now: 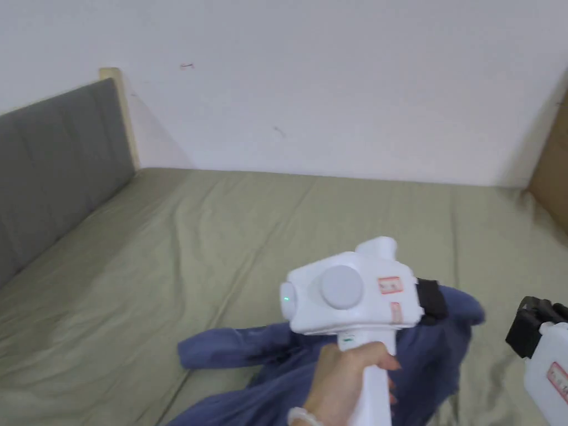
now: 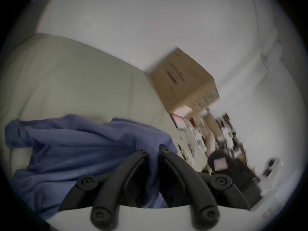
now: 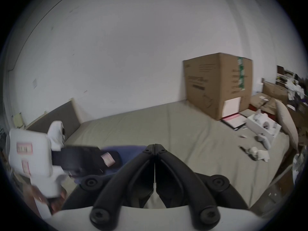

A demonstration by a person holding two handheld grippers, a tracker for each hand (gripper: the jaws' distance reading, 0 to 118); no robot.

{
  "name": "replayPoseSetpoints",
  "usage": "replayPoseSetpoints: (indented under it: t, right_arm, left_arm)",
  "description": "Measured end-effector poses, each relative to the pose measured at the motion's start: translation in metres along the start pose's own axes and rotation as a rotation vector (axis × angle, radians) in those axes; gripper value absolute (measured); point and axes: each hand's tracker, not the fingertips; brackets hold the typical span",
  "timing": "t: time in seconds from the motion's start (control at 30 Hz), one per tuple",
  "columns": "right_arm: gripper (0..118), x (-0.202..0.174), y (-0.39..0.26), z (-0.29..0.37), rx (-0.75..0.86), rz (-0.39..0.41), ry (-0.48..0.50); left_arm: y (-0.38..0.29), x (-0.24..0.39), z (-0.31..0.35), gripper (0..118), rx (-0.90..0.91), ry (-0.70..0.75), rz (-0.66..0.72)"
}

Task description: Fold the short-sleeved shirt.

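Nearest my lens, left gripper (image 2: 153, 151) apparently pinches a fold of the crumpled blue shirt (image 2: 80, 144) lying on the olive bed (image 1: 277, 222); right gripper (image 3: 155, 145) closed, empty.

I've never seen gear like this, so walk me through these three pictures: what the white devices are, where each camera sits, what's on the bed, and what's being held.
The white devices are hand-held tools, each ending in a two-jaw gripper. One picture comes from a camera on the person's head; it shows a hand holding the left tool. The other two come from cameras riding on the tools, so black jaws fill their lower part. On the green bed sheet lies a crumpled blue shirt. The left gripper is pinching the shirt's cloth. The right gripper is shut on nothing. A cardboard box stands farther back.
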Motion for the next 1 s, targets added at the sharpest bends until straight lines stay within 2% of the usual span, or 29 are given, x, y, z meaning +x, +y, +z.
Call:
replayPoseSetpoints:
  t: [0.13, 0.2, 0.3, 0.33, 0.4, 0.43, 0.47, 0.57, 0.6, 0.63, 0.67, 0.7, 0.9, 1.0]
  right_arm:
    - [1, 0.049, 0.002, 0.006, -0.015, -0.019, -0.128]
    - [1, 0.067, -0.002, 0.010, -0.035, -0.061, -0.141]
    - [1, 0.085, -0.008, 0.010, -0.060, -0.063, -0.174]
    - [1, 0.087, -0.010, 0.009, -0.062, -0.051, -0.183]
    - [1, 0.089, -0.011, 0.007, -0.072, -0.041, -0.191]
    - [1, 0.088, -0.011, 0.006, -0.075, -0.041, -0.188]
    - [1, 0.087, -0.011, 0.005, -0.079, -0.045, -0.180]
    - [1, 0.074, -0.012, 0.000, -0.089, -0.043, -0.155]
    - [1, 0.070, -0.013, -0.001, -0.098, -0.036, -0.147]
    - [1, 0.064, -0.015, -0.002, -0.102, -0.027, -0.136]
    - [1, 0.059, -0.018, -0.003, -0.108, -0.017, -0.123]
    - [1, 0.055, -0.020, -0.005, -0.119, -0.010, -0.109]
    - [1, 0.021, -0.043, -0.019, -0.195, 0.028, -0.023]
    - [1, 0.001, -0.048, -0.027, -0.218, 0.059, 0.020]
  left_arm:
    - [-0.044, 0.035, -0.065, 8, -0.143, 0.070, -0.111]
    - [-0.065, 0.037, -0.085, 8, -0.184, 0.096, -0.118]
    - [-0.082, 0.027, -0.101, 15, -0.255, 0.117, -0.106]
    - [-0.084, 0.024, -0.103, 23, -0.265, 0.131, -0.111]
    - [-0.082, 0.016, -0.098, 85, -0.257, 0.163, -0.115]
    - [-0.079, 0.013, -0.093, 110, -0.244, 0.199, -0.125]
    - [-0.074, 0.011, -0.084, 118, -0.205, 0.212, -0.136]
    - [-0.054, 0.001, -0.060, 111, -0.170, 0.246, -0.138]
    - [-0.051, -0.004, -0.051, 103, -0.153, 0.257, -0.132]
    - [-0.049, -0.011, -0.036, 83, -0.106, 0.276, -0.103]
    - [-0.049, -0.019, -0.026, 39, -0.092, 0.292, -0.083]
    - [-0.051, -0.028, -0.018, 2, -0.098, 0.313, -0.076]
    - [-0.096, -0.104, 0.038, 0, -0.135, 0.523, 0.045]
    - [-0.098, -0.125, 0.072, 0, -0.095, 0.660, 0.031]
